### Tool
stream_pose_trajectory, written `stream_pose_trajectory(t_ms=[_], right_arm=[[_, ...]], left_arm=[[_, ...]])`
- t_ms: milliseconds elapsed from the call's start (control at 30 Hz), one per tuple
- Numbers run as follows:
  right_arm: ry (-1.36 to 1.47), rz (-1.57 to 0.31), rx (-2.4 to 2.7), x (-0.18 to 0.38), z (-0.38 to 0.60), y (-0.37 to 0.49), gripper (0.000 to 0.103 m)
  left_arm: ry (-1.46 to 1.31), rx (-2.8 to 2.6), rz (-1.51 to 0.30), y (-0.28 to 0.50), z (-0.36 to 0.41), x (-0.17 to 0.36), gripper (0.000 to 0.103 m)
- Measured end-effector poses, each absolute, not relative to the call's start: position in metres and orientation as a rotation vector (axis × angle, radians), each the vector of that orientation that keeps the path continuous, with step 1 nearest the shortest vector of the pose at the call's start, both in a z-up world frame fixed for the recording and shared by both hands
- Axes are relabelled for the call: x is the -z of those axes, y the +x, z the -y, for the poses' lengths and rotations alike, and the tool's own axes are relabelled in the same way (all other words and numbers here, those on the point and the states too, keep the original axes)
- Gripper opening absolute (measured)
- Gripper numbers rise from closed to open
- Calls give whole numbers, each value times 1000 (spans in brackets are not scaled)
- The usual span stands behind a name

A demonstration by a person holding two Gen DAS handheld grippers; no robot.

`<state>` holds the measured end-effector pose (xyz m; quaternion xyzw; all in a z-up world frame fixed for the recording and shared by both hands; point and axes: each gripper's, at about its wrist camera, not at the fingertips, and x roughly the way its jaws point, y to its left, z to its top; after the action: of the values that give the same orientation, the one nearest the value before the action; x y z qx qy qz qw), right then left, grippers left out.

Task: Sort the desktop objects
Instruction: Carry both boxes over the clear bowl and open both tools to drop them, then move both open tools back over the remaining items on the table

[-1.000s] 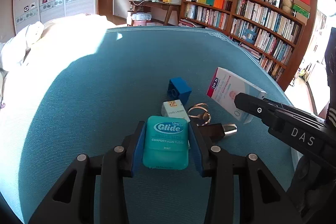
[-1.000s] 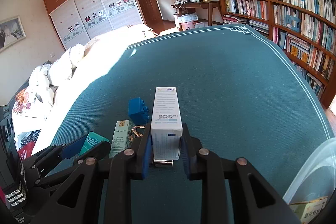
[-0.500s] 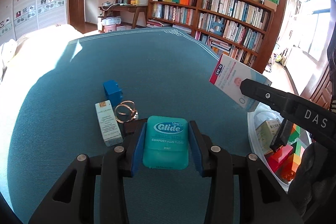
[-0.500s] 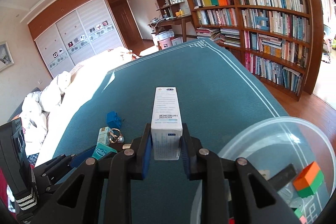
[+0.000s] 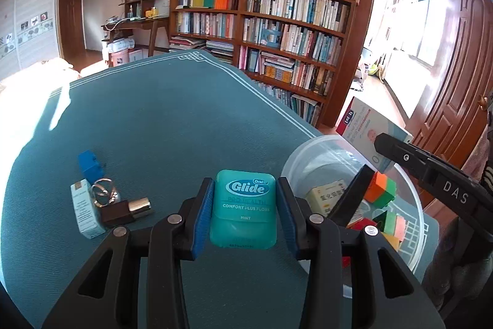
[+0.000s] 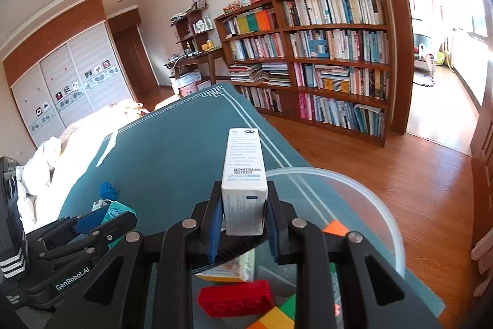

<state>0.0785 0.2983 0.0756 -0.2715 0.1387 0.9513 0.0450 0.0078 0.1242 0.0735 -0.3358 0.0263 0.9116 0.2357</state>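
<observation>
Since a second ago we have swung both loads rightward, off the scatter of small things and toward the clear plastic tub [image 5: 409, 190], which has come fully into view.

From the left wrist, our left hand-held gripper [image 5: 243, 210] is clamped on the teal Glide floss case [image 5: 243, 205], its blue pads pressed to both sides and the case held above the teal counter [image 5: 172, 119], just left of the tub's rim. Left behind on the counter sit a blue block [image 5: 90, 167], a pale slim carton [image 5: 84, 211], a ring [image 5: 103, 194] and a dark bottle with a metal cap [image 5: 124, 210], all bunched together. The right hand-held gripper [image 5: 385, 148] reaches in from the right, holding a white box [image 5: 366, 125] over the tub's far side.

From the right wrist, that gripper [image 6: 244, 215] pinches the tall white box [image 6: 245, 174] near its lower end, upright over the tub [image 6: 382, 205]. Below it we see a red brick [image 6: 235, 298], coloured blocks and a yellowish carton already inside.

We judge the step to be the drop-off: the box looks ready for release into the tub, and the floss needs a short carry right over the rim first.

Much of the tub's floor is hidden behind our gripper frames, the box's small print is unreadable, and we cannot tell whether the ring is one piece or two.
</observation>
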Motion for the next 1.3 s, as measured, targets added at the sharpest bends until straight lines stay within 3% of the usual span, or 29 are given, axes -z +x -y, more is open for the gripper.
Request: stream_pose_trajectory(t_ms=[367,700,767,967,1300], right_arm=[[-866,-353,-2813,-58,-315,99,28],[-876,-421,-2786,-51,-329,110,31],[-873,-416,-2784,-52,-330,111,31],[-885,-416,-2788,-50,-327,115,31],[-885,-424,-2868,-58,-302,109,31]], left_arm=[[-883,-2358,-121,2,-180,-83,43],[-927,-2238,-59,-9,-212,-80,44],[-953,-2217,-35,-13,-215,-78,55],[-941,-2218,8,-11,-209,-78,62],[-947,-2342,38,-16,-173,-80,62]])
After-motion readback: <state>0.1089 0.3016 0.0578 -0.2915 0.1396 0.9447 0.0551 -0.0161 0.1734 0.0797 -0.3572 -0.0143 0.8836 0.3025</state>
